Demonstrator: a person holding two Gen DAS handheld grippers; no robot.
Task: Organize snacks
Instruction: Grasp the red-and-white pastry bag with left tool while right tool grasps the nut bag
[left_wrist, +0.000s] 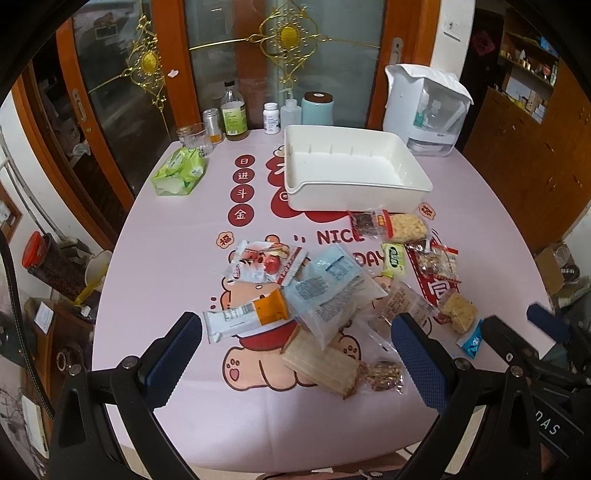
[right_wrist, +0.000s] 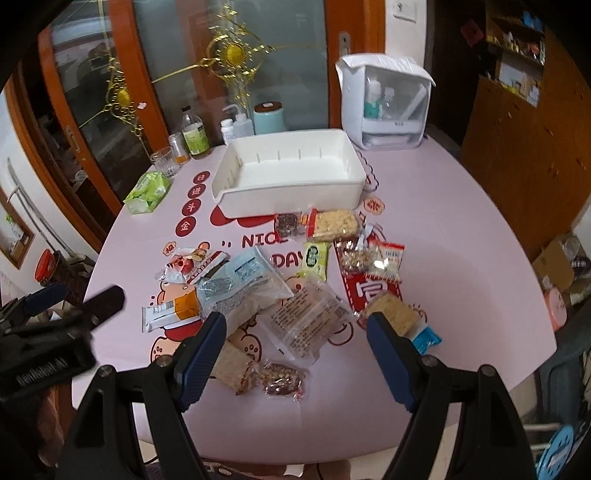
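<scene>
Several wrapped snacks lie scattered on the pink table (left_wrist: 166, 258): an orange-and-white bar (left_wrist: 245, 317), a large clear blue pack (left_wrist: 332, 288), a red-and-white pack (left_wrist: 264, 260), a wafer pack (left_wrist: 319, 363) and a green candy (left_wrist: 393, 258). An empty white bin (left_wrist: 354, 173) (right_wrist: 288, 177) stands behind them. My left gripper (left_wrist: 295, 347) is open above the near snacks. My right gripper (right_wrist: 295, 347) is open above a clear biscuit pack (right_wrist: 306, 321); it also shows at the right edge of the left wrist view (left_wrist: 517, 325).
Bottles, a glass (left_wrist: 194, 138) and a green tissue pack (left_wrist: 179, 171) stand at the table's far left. A white water dispenser (left_wrist: 424, 107) stands at the far right. Glass doors are behind the table, a wooden cabinet to the right.
</scene>
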